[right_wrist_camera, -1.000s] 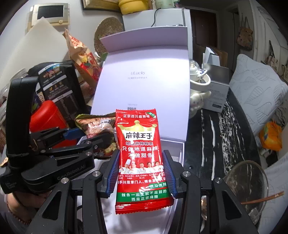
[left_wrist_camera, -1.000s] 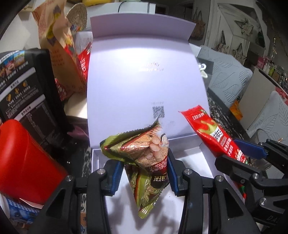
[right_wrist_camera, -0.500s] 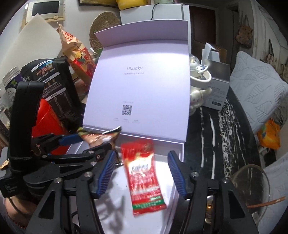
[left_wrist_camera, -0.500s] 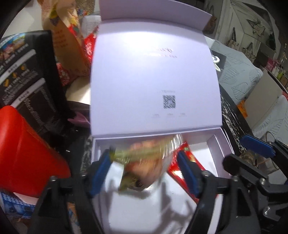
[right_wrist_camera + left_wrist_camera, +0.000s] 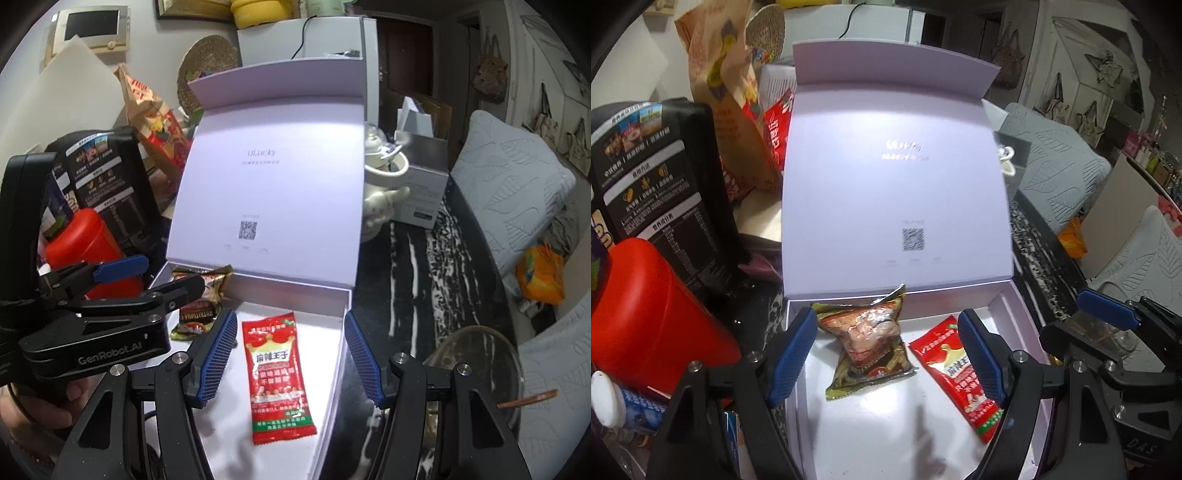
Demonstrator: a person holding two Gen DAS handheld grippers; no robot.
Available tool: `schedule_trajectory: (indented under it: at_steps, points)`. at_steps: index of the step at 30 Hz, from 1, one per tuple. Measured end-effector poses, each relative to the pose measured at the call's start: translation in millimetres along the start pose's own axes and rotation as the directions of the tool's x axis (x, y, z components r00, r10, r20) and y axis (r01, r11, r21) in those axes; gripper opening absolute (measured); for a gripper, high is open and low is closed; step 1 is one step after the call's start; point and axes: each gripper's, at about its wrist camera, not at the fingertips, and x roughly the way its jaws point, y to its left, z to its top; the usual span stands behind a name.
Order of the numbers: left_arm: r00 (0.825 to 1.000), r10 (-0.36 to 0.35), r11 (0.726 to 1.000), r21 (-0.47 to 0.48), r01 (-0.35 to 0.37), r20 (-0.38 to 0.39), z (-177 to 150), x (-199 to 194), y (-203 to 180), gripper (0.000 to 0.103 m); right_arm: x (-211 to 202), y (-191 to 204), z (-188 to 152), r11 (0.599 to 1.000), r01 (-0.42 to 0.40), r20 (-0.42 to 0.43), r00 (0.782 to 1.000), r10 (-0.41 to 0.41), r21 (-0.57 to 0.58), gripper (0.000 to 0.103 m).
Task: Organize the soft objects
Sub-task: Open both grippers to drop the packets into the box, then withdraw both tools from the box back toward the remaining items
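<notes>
Two grippers, two snack packets, one box. The left gripper (image 5: 886, 354) has its blue ribbed pads spread wide, holding nothing: the crumpled green-and-brown foil snack packet (image 5: 870, 347) lies flat between them on the box floor, touching neither pad. The right gripper (image 5: 290, 360) is likewise parted and empty, and the flat red plastic snack packet with white Chinese lettering (image 5: 279, 373) rests lengthwise between its pads, clear of both.

Both packets lie side by side inside the shallow pale lilac cardboard gift box (image 5: 1015, 317), the green one toward the back left corner, the red one just right of it. White floor stays bare in front of them. The box's hinged lid (image 5: 897, 177) stands upright behind, walling off the far side.

Left of the box crowd one red plastic canister (image 5: 646, 314) and one black printed pouch (image 5: 661, 177). To the right is black-and-white marbled tabletop (image 5: 417, 266) and one glass bowl (image 5: 480, 369).
</notes>
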Motion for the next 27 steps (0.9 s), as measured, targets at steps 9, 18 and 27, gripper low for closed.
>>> schedule_trajectory:
  at_steps: [9, 18, 27]
  points:
    - [0.997, -0.007, 1.0, 0.027, 0.005, 0.075, 5.2, -46.3, -13.4, 0.078, -39.8, 2.5, 5.2, 1.0, 0.011, 0.068, 0.998, -0.011, 0.0, 0.061]
    - [0.986, -0.023, 0.997, 0.073, 0.011, 0.162, 3.7, -103.5, -28.4, 0.078, -92.6, 11.5, 4.9, 0.999, 0.036, 0.146, 0.989, -0.033, -0.013, 0.061]
    - [0.973, -0.071, 0.99, 0.135, 0.042, 0.219, -8.1, -150.5, -44.0, 0.078, -148.9, 18.9, -7.9, 0.998, 0.063, 0.216, 0.975, -0.059, -0.011, 0.069]
